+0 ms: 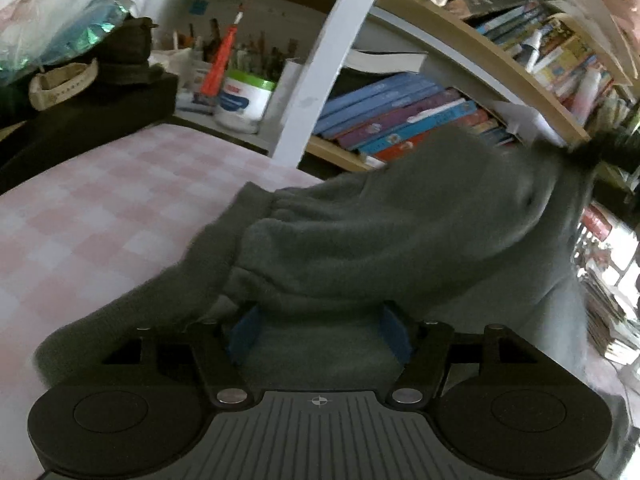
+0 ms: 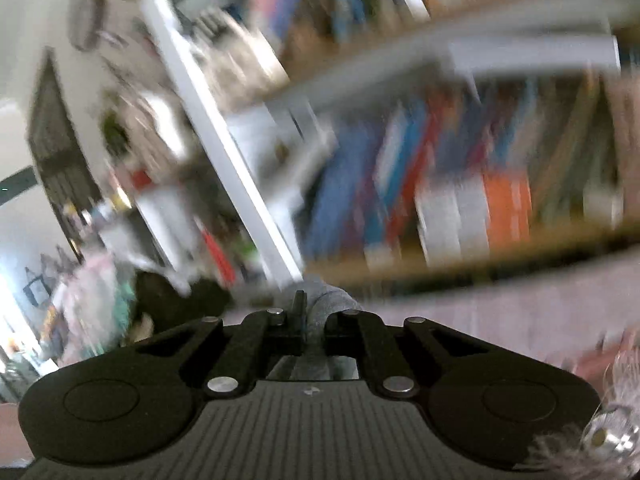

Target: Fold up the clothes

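Note:
A dark grey fleece garment (image 1: 400,232) lies on the pink checked bed cover (image 1: 100,208), and its right part is lifted toward the shelves. In the left wrist view my left gripper (image 1: 320,322) stands open. Its blue pads (image 1: 245,332) are wide apart, with the garment lying between them and draped over the fingertips. A blurred dark shape at the garment's raised corner is my right gripper (image 1: 600,148). In the blurred right wrist view my right gripper (image 2: 314,312) is shut on a pinch of the grey garment (image 2: 334,304), which bulges up between its fingers.
A wooden bookshelf (image 1: 440,40) packed with books (image 1: 400,120) stands just behind the bed, with a white upright post (image 1: 320,60). A pot of brushes, a white tub (image 1: 244,104) and a red tassel (image 1: 218,60) are at the back left, beside dark folded clothes (image 1: 124,64).

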`<action>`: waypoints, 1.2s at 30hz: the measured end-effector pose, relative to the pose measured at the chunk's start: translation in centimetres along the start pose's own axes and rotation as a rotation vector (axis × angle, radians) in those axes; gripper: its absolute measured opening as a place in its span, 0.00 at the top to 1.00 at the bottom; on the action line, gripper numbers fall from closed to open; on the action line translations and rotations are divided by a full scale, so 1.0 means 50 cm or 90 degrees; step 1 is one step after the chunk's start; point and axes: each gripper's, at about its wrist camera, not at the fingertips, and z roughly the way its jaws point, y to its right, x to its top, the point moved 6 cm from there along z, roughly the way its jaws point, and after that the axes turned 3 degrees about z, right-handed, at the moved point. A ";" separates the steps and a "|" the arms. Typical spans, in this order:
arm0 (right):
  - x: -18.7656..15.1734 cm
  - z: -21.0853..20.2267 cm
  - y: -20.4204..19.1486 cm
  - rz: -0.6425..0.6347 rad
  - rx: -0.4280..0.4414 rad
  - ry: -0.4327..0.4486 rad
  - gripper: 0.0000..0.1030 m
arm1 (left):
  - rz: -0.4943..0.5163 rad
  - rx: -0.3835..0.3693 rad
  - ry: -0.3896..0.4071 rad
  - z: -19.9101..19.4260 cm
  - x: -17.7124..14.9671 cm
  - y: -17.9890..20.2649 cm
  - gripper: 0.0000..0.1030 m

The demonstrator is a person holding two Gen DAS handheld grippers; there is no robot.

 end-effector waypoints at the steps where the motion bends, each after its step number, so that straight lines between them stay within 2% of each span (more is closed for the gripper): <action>1: 0.014 -0.018 -0.025 -0.032 0.006 0.038 0.94 | 0.000 0.004 -0.003 0.001 0.000 -0.001 0.34; 3: 0.016 -0.035 -0.072 -0.107 0.014 0.082 0.94 | 0.000 0.007 -0.007 0.004 -0.001 -0.001 0.34; 5: -0.005 -0.022 -0.119 -0.157 0.043 0.070 0.94 | 0.004 0.012 -0.011 0.006 -0.001 0.001 0.34; 7: -0.044 0.008 -0.163 -0.187 0.097 0.017 0.94 | 0.008 0.014 -0.012 0.007 0.000 0.003 0.34; 11: -0.149 0.044 -0.235 -0.255 0.243 -0.140 0.94 | 0.006 0.013 -0.012 0.007 0.000 0.002 0.34; 16: -0.215 0.025 -0.223 -0.212 0.324 -0.274 0.92 | 0.010 0.016 -0.013 0.007 0.000 0.004 0.34; 21: -0.223 0.005 -0.155 -0.117 0.319 -0.337 0.87 | 0.023 0.022 -0.017 0.007 0.000 0.010 0.32; 23: -0.217 -0.017 -0.134 -0.097 0.331 -0.340 0.79 | 0.041 0.030 -0.022 0.010 -0.001 0.018 0.30; 25: -0.200 -0.052 -0.117 -0.091 0.345 -0.344 0.50 | 0.045 0.032 -0.023 0.010 -0.002 0.019 0.29; 27: -0.173 -0.081 -0.112 -0.113 0.347 -0.327 0.47 | 0.037 0.026 -0.020 0.008 -0.002 0.015 0.29; 30: -0.128 -0.087 -0.093 -0.130 0.296 -0.293 0.44 | 0.041 0.029 -0.022 0.008 -0.003 0.018 0.29; 32: -0.099 -0.072 -0.069 -0.107 0.238 -0.277 0.42 | 0.040 0.029 -0.022 0.008 -0.002 0.018 0.29; 34: -0.077 -0.043 -0.033 -0.032 0.181 -0.277 0.35 | 0.040 0.029 -0.022 0.008 -0.002 0.018 0.29; 36: -0.076 0.003 0.014 0.112 0.167 -0.298 0.35 | 0.041 0.029 -0.022 0.008 -0.002 0.019 0.29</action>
